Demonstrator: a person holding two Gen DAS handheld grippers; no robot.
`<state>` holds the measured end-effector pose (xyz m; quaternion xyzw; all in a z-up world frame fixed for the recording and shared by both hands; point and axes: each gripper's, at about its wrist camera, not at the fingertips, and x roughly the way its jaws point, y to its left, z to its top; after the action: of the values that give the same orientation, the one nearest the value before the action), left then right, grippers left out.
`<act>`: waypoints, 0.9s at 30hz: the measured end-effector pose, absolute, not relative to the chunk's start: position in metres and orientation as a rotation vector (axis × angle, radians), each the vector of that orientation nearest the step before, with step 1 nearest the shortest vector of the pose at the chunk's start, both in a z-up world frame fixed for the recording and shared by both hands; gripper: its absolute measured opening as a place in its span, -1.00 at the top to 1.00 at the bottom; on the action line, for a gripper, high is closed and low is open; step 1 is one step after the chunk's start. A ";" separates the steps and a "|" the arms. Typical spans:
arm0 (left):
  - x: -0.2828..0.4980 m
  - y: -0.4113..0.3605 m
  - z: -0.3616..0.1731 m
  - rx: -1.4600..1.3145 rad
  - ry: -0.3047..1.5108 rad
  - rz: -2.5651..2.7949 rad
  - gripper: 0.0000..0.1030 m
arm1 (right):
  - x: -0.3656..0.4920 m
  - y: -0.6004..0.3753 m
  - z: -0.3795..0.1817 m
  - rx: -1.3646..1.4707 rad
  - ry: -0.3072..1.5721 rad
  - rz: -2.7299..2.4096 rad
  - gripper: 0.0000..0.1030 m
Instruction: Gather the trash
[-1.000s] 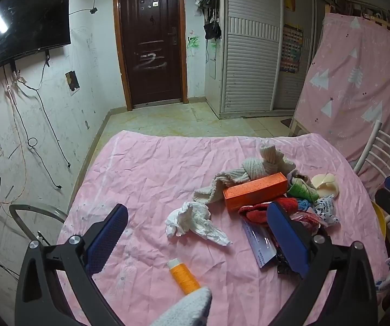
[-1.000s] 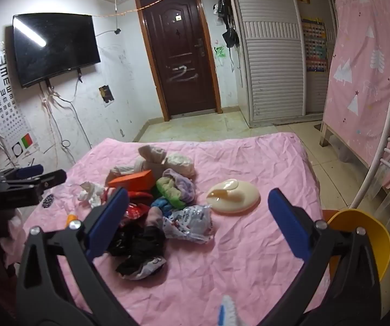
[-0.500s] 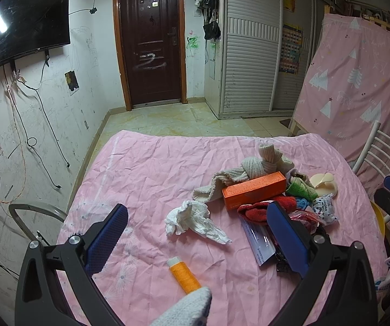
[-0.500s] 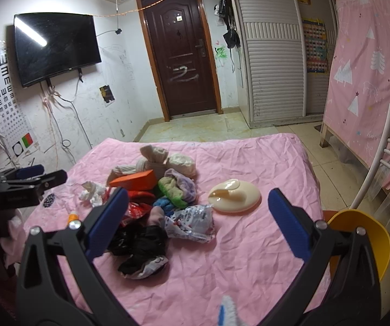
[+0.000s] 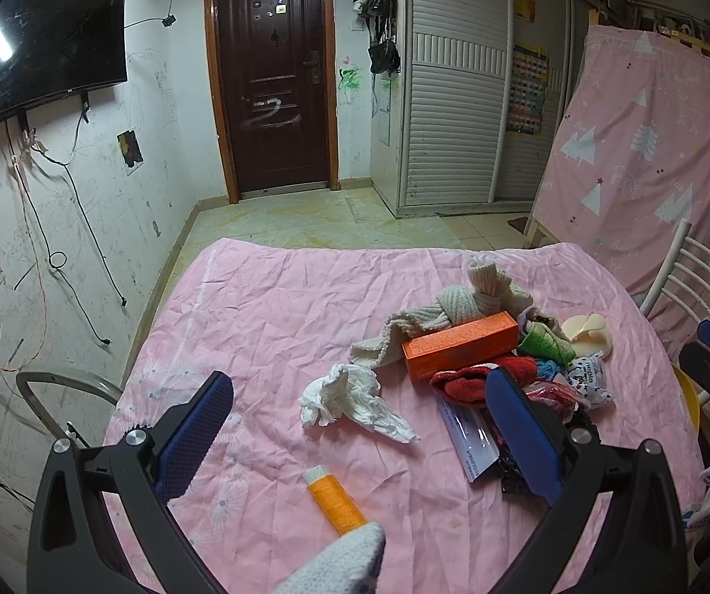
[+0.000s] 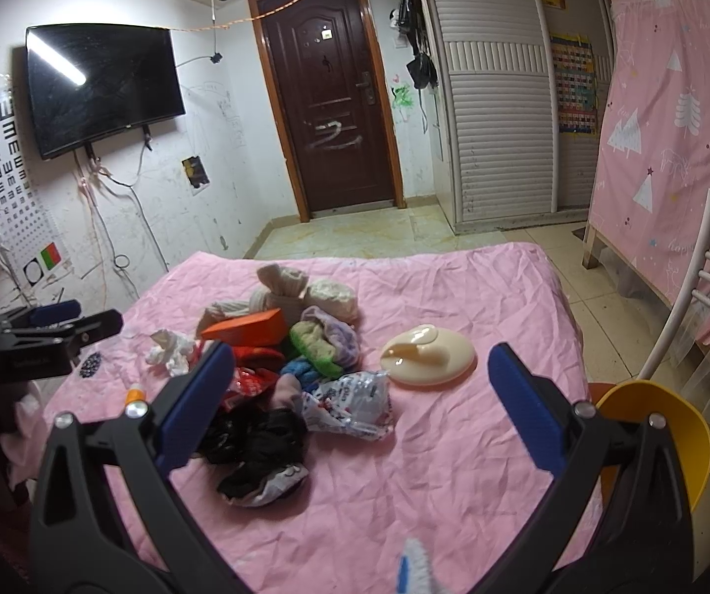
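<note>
A pile of trash and cloth lies on the pink table cover [image 5: 276, 326]. A crumpled white tissue [image 5: 350, 396] lies just ahead of my open, empty left gripper [image 5: 360, 440]; it also shows in the right wrist view [image 6: 169, 349]. An orange box [image 5: 459, 346], a crumpled printed plastic wrapper [image 6: 355, 398] and a black wrapper [image 6: 256, 445] sit in the pile. My right gripper [image 6: 355, 406] is open and empty, held above the wrapper. An orange thread spool [image 5: 335, 500] lies near me.
A cream round lid [image 6: 427, 354] lies to the right of the pile. A yellow bin [image 6: 662, 425] stands off the table's right edge beside a white chair [image 6: 701, 297]. Knotted beige cloth [image 5: 469, 297] and green cloth [image 6: 313, 346] are mixed into the pile.
The right wrist view has edged slightly closer to the pile. The left gripper has barely moved. Both grippers stay open.
</note>
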<state>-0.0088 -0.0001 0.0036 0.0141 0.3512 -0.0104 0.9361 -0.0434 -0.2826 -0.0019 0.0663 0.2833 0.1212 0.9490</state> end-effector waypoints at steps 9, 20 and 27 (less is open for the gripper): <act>-0.010 -0.002 0.007 0.028 0.717 -0.022 -0.80 | -0.044 -0.282 -0.002 0.135 0.576 0.246 -0.92; -0.009 -0.001 0.003 0.027 0.718 -0.025 -0.80 | -0.044 -0.282 -0.002 0.134 0.575 0.247 -0.92; -0.009 -0.001 0.003 0.027 0.717 -0.024 -0.80 | -0.044 -0.282 -0.003 0.135 0.575 0.247 -0.92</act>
<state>-0.0087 -0.0014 0.0033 0.0131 0.3510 -0.0119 0.9362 -0.0435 -0.2824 -0.0025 0.0664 0.2826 0.1215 0.9492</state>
